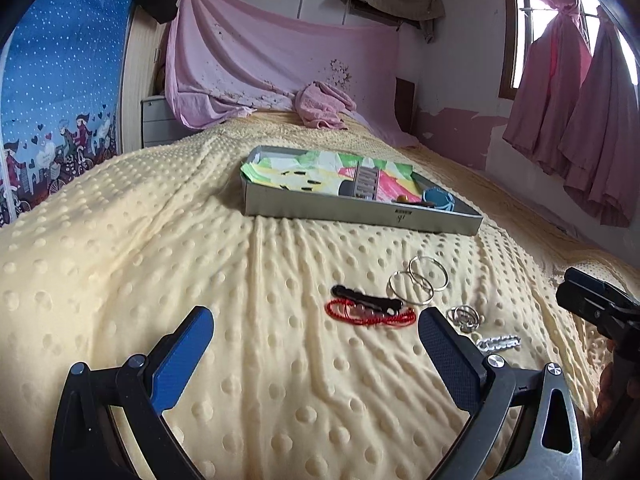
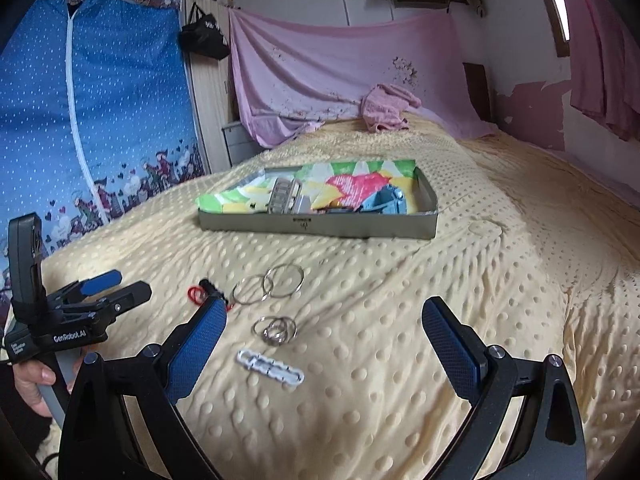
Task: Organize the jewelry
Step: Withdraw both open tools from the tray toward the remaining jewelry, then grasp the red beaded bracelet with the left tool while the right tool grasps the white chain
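1. Both tools, left tool (image 1: 314, 334) and right tool (image 2: 324, 330), hang spread apart and empty over the bed (image 2: 460, 300).
2. Rings (image 2: 268, 284), a red cord (image 1: 370, 314) and a clip (image 2: 270, 366) lie just ahead of them.
3. The tray (image 2: 320, 227) sits farther ahead, nothing between.

Soft daylight from the window (image 1: 532, 20) blows out there, with fisheye bending, dark vignetted corners and slight blur.

Tray (image 2: 320, 229) sits mid-bed (image 2: 500, 300), hoops (image 2: 268, 286) in front w/ rings (image 2: 276, 330) & clip (image 2: 270, 366) nearer (bracelets (image 1: 370, 310) left).
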Available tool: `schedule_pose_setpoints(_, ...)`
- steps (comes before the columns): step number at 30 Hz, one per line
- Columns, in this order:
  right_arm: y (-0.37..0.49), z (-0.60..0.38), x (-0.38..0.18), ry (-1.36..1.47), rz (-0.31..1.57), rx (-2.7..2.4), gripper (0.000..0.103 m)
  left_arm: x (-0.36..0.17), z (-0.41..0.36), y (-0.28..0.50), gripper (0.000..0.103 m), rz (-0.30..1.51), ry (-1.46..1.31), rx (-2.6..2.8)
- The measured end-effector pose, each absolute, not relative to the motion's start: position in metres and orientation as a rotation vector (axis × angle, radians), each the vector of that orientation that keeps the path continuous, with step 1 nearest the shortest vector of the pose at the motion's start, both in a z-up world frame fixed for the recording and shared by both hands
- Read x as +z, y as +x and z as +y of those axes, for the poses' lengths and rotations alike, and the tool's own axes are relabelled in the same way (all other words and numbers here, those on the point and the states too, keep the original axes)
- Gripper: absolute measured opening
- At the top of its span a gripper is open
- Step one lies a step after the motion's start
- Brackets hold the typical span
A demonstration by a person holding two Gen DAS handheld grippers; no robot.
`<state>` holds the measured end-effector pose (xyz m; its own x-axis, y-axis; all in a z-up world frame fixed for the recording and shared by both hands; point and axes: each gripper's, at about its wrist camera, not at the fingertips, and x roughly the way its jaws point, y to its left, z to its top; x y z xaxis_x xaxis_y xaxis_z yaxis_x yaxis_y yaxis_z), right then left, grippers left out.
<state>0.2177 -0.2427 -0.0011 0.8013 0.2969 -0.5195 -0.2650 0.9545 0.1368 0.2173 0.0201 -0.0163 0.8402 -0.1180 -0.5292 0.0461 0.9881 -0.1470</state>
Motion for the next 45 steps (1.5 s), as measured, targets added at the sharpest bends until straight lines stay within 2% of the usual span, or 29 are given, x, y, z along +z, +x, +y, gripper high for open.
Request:
schedule_pose_setpoints(18, 0.231, -0.214, -0.032, -0.042, 0.753, 0.371, 0.096, -0.032, 0.009, 0.243, 0.103, 0.716, -0.105, -0.139)
schedule_pose_setpoints(20, 0.232, -0.21, -0.033, -0.054, 0.763, 0.383, 0.092, -0.032, 0.007, 0.247, 0.103, 0.722, -0.1, -0.152)
schedule_pose_setpoints(22, 0.235, -0.205, -0.036, -0.069, 0.782, 0.395, 0.077, -0.032, 0.006, 0.25, 0.103, 0.726, -0.1, -0.167)
schedule_pose_setpoints(27, 0.239, -0.2, -0.039, -0.066, 0.796, 0.403, 0.065, -0.034, 0.007, 0.26, 0.1, 0.736, -0.136, -0.204)
schedule_pose_setpoints(31, 0.24, -0.2, -0.04, -0.059, 0.799, 0.402, 0.057, -0.036, 0.009, 0.268, 0.087, 0.747, -0.178, -0.225)
schedule_pose_setpoints(35, 0.238, -0.199, -0.04, -0.055, 0.802, 0.427, 0.056, -0.041, 0.007, 0.275, 0.065, 0.771, -0.188, -0.251)
schedule_pose_setpoints(39, 0.236, -0.195, -0.04, -0.071, 0.804, 0.449, 0.056, -0.044, 0.006, 0.279, 0.05, 0.787, -0.197, -0.256)
schedule_pose_setpoints(41, 0.236, -0.194, -0.04, -0.08, 0.803, 0.452, 0.054, -0.045, 0.007, 0.28, 0.036, 0.793, -0.207, -0.26)
schedule_pose_setpoints(43, 0.236, -0.193, -0.04, -0.084, 0.805, 0.452, 0.045, -0.047, 0.008, 0.281, 0.032, 0.8, -0.214, -0.256)
schedule_pose_setpoints(45, 0.236, -0.193, -0.04, -0.084, 0.808, 0.458, 0.043, -0.047, 0.009, 0.281, 0.03, 0.8, -0.223, -0.257)
